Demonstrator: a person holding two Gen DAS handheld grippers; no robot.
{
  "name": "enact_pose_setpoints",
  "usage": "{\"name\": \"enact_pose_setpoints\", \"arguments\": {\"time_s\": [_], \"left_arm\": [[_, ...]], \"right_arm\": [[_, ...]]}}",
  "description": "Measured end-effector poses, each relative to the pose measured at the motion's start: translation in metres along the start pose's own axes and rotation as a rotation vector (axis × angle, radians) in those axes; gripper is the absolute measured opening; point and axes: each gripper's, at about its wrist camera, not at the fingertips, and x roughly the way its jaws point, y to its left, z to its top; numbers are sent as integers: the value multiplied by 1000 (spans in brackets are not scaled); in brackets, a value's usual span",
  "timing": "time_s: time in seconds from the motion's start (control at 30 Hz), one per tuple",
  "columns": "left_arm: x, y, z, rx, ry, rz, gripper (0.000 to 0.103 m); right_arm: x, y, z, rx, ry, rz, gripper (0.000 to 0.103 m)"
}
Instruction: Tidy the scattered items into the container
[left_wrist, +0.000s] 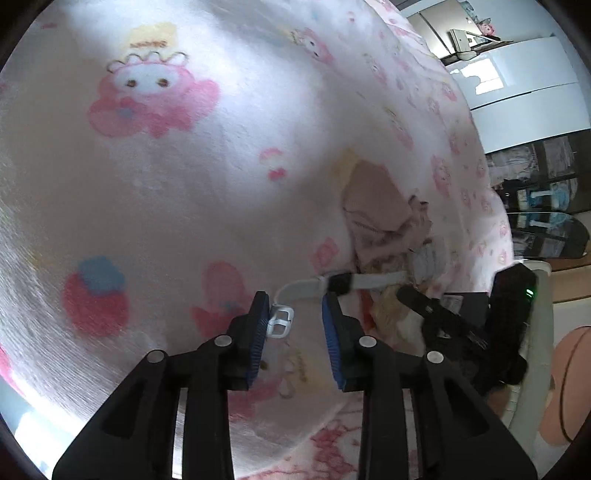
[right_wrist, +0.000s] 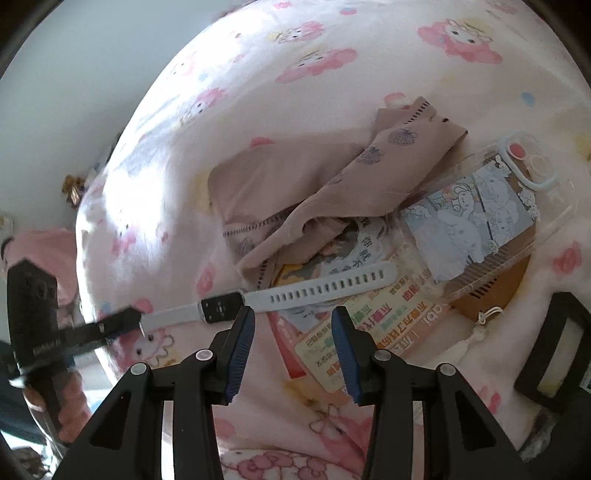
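Note:
A white smartwatch (right_wrist: 258, 299) with a black face and holed strap lies on the pink cartoon blanket (right_wrist: 332, 66), just beyond my open, empty right gripper (right_wrist: 293, 321). Behind it lie beige underwear (right_wrist: 295, 184), a clear phone case (right_wrist: 476, 221) with cartoon art, and printed snack packets (right_wrist: 354, 332). In the left wrist view the watch (left_wrist: 343, 284) lies ahead, its white buckle (left_wrist: 280, 323) between the fingers of my open left gripper (left_wrist: 295, 314). The beige cloth (left_wrist: 376, 206) lies beyond. The left gripper's fingertip also shows by the strap end in the right wrist view (right_wrist: 122, 321).
A black-framed box (right_wrist: 554, 350) stands at the right edge of the right wrist view. The right gripper's body (left_wrist: 480, 325) shows at the right of the left wrist view. A white cabinet (left_wrist: 517, 92) and dark shelves (left_wrist: 535, 173) stand past the bed. A white wall (right_wrist: 74, 74) is at left.

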Motion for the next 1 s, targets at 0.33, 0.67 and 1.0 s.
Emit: {"name": "enact_pose_setpoints", "arguments": {"time_s": [0.33,0.67,1.0], "left_arm": [[10,-9,12,60,4,3,29],[46,-49,8,154,74,-65,29],[90,-107,0,532,97,177,30]], "right_arm": [[9,-30,9,113,-20,53,39],[7,-42,1,132,-56,127,13],[-24,-52,-17,155,-91,47,14]]}}
